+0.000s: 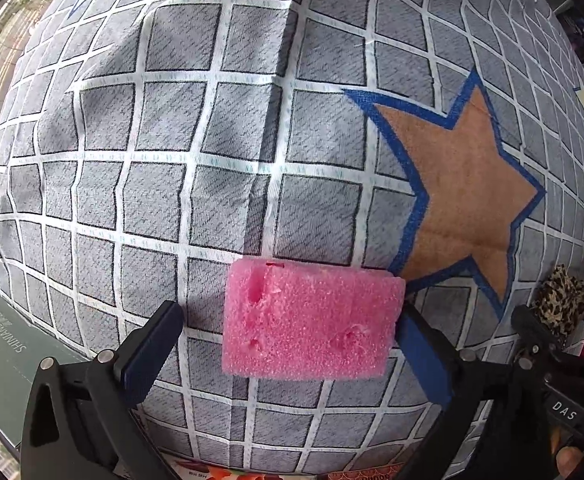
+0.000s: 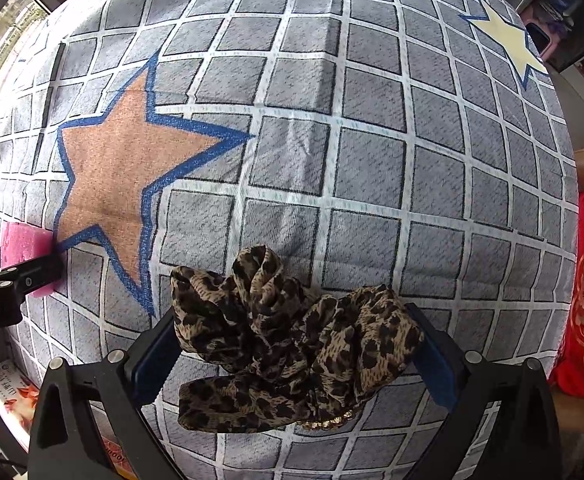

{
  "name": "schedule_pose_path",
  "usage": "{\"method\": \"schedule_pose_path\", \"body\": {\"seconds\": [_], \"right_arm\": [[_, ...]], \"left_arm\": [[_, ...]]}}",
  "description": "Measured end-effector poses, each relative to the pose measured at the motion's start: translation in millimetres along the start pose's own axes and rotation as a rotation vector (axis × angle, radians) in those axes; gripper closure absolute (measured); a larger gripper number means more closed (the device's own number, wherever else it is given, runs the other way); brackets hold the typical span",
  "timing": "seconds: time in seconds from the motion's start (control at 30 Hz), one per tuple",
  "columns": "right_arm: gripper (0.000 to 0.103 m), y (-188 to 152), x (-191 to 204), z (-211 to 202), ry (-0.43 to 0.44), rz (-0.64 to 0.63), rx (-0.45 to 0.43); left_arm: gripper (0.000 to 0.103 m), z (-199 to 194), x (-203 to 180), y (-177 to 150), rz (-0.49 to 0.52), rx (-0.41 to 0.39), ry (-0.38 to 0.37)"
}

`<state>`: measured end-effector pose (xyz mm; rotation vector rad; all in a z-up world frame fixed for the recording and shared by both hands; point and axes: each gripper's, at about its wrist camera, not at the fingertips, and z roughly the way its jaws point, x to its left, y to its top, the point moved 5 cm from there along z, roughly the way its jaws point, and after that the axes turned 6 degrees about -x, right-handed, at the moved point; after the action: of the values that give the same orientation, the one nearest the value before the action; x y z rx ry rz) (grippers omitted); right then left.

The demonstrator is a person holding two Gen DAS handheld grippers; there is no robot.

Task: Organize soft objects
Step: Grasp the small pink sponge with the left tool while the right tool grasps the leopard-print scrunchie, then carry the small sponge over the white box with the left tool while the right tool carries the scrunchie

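Straddling the pink sponge [image 1: 312,320], left gripper [image 1: 287,344] gapes; right gripper [image 2: 292,344] clasps leopard scarf [image 2: 287,344].

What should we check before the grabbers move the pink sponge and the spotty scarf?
1. Pink sponge sits between the left gripper fingers: ok.
2. Left gripper pinching the sponge: not ok. There is a gap at the left finger, and the right one only reaches the sponge's edge.
3. Leopard scarf sits between the right gripper fingers: ok.
4. Right gripper squeezing the scarf firmly: cannot tell, since the cloth hides the pads.
5. Scarf's loose end will not drag: not ok, as it rests on the checked cloth.
6. Grippers apart from each other: ok.
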<state>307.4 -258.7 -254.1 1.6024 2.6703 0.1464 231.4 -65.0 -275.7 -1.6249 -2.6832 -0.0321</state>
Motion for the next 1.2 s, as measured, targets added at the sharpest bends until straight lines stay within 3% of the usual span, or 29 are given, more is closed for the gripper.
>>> {"method": "schedule_pose_path", "body": {"seconds": [0.07, 0.13, 0.23, 0.43, 0.7, 1.2], "right_arm": [[0.030, 1, 2, -10, 0.004, -0.018, -0.026], [0.052, 2, 3, -16, 0.020, -0.029, -0.035], [0.070, 2, 0, -21, 0.064, -0.010, -0.034], [0.072, 3, -5, -46, 0.180, 0.059, -0.067], [0.072, 3, 3, -85, 0.264, 0.088, -0.111], [0.072, -31, 70, -187, 0.340, 0.025, -0.215]], "left_arm": [[0.003, -4, 1, 7, 0.007, -0.013, 0.008], [0.021, -12, -10, 9, 0.044, -0.035, 0.001], [0.031, -19, -27, 9, 0.128, -0.054, 0.008], [0.031, -49, -25, 9, 0.152, -0.151, -0.041], [0.031, -93, 3, -8, 0.169, -0.232, -0.047], [0.031, -159, 45, -107, 0.226, -0.309, -0.098]]}}
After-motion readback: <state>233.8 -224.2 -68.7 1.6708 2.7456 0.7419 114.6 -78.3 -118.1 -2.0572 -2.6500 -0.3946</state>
